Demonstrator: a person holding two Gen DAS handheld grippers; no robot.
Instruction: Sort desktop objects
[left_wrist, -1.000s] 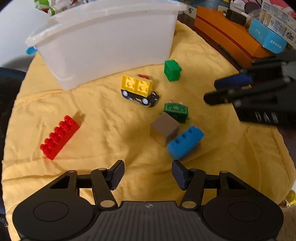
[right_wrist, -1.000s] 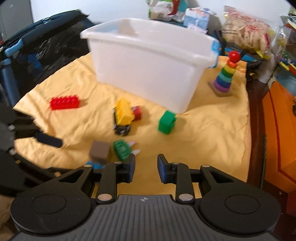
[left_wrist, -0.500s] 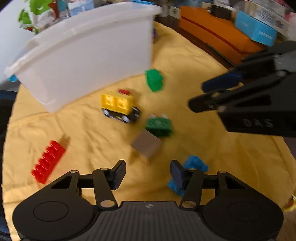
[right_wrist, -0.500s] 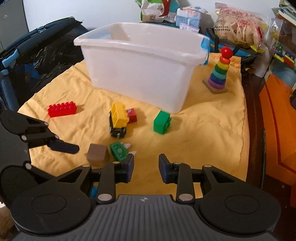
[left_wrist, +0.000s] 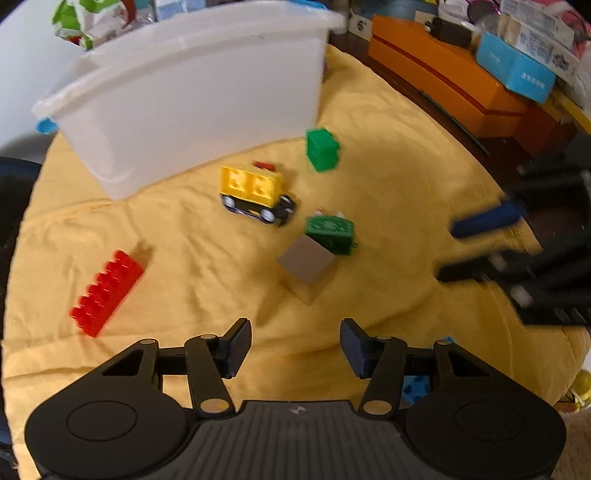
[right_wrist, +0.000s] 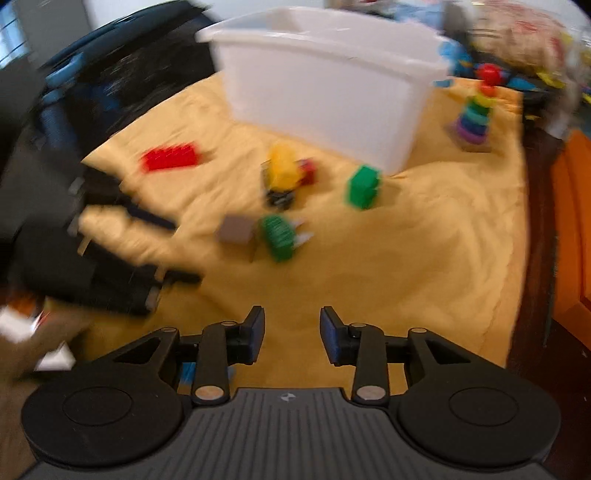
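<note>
Left tongs (left_wrist: 293, 345) apart and empty over yellow cloth (left_wrist: 388, 192), right tongs (right_wrist: 291, 334) apart, brown cube (left_wrist: 306, 264) touching green block (left_wrist: 330, 233), white bin (left_wrist: 199, 107) behind

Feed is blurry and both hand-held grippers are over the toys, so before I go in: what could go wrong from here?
1. The grey block touches the dark green piece; closing on one may drag the other.
2. The right hand-held gripper crowds that same cluster beside the left hand-held gripper; they could collide.
3. The blue brick is mostly hidden under the left one, easily missed.
</note>
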